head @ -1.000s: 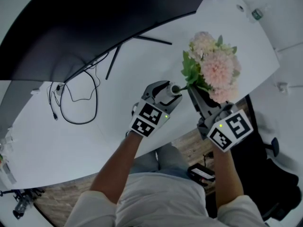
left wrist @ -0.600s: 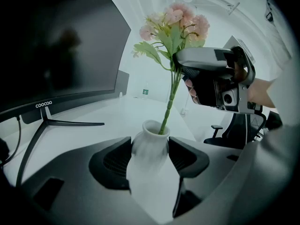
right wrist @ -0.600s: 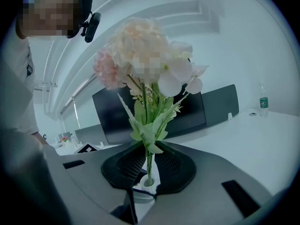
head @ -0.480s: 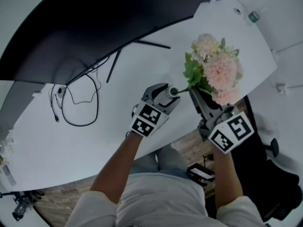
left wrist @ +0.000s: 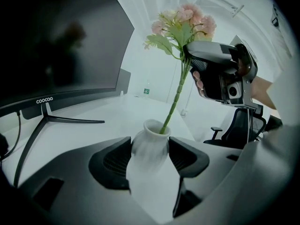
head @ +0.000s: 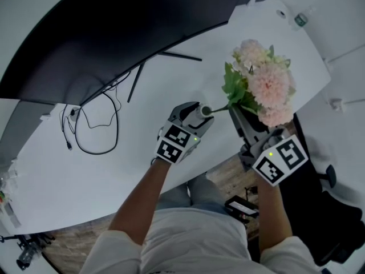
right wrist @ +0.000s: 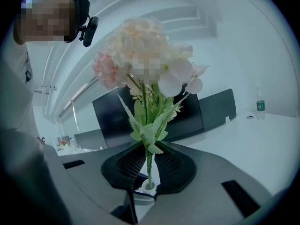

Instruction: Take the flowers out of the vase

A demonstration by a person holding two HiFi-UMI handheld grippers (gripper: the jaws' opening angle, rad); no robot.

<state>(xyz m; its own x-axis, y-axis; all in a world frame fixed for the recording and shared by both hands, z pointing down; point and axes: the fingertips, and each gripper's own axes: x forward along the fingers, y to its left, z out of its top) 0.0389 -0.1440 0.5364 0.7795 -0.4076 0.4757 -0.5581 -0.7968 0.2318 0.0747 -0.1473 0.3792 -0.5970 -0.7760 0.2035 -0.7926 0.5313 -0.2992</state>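
Note:
A small white vase (left wrist: 149, 146) sits between the pads of my left gripper (left wrist: 150, 156), which is shut on its body. The head view shows the vase (head: 203, 111) just above the white desk (head: 131, 153). A green stem (left wrist: 174, 100) rises from the vase's mouth to a bunch of pink flowers (head: 263, 84) with green leaves. My right gripper (right wrist: 149, 167) is shut on that stem just above the vase mouth (right wrist: 149, 186). The flowers (right wrist: 143, 50) fill the view above its jaws. In the head view the right gripper (head: 236, 114) stands right of the left gripper (head: 195, 115).
A large dark curved monitor (head: 114, 33) stands at the back of the desk on thin black legs (head: 165, 55). Black cables (head: 94, 127) loop at the left. A small bottle (head: 300, 20) is at the far right corner. A black office chair (head: 322, 210) is right of me.

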